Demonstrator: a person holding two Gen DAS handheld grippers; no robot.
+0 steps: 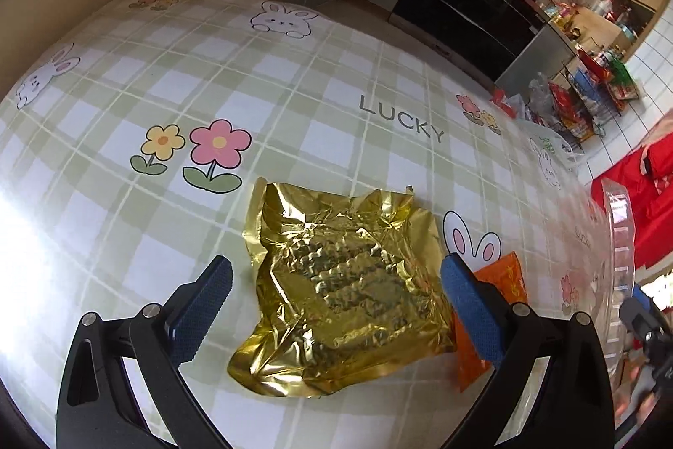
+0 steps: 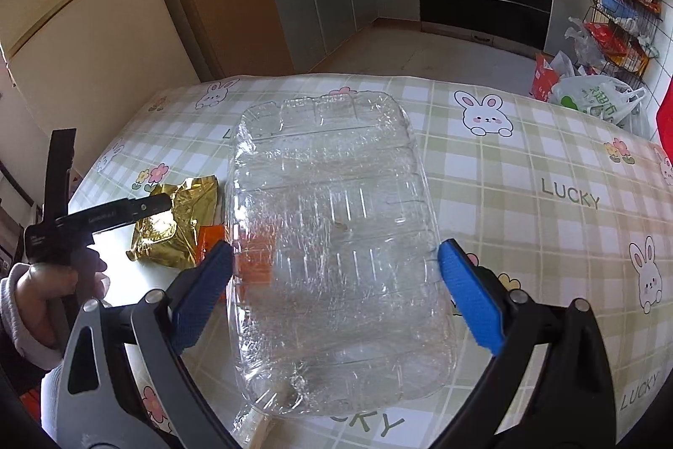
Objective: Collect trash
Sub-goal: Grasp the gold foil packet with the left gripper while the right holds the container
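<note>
With both claws spread wide (nothing held), I must next lower my left claw [image 1: 336,280] onto the gold wrapper [image 1: 340,293].

My left gripper [image 1: 336,293] has two black curved arms, each studded with a pair of round silver screws, and each finger ends in a dark blue pad [image 1: 202,308] with a fine knurled texture. My right gripper [image 2: 335,282] is the same build, though its left arm reads grey, its right arm black, and its pads [image 2: 471,299] a brighter blue. In the right wrist view, I see the hand [image 2: 42,291] on the left tool's black handle, cuffed by a pale lilac-grey knitted sleeve [image 2: 17,316].
</note>
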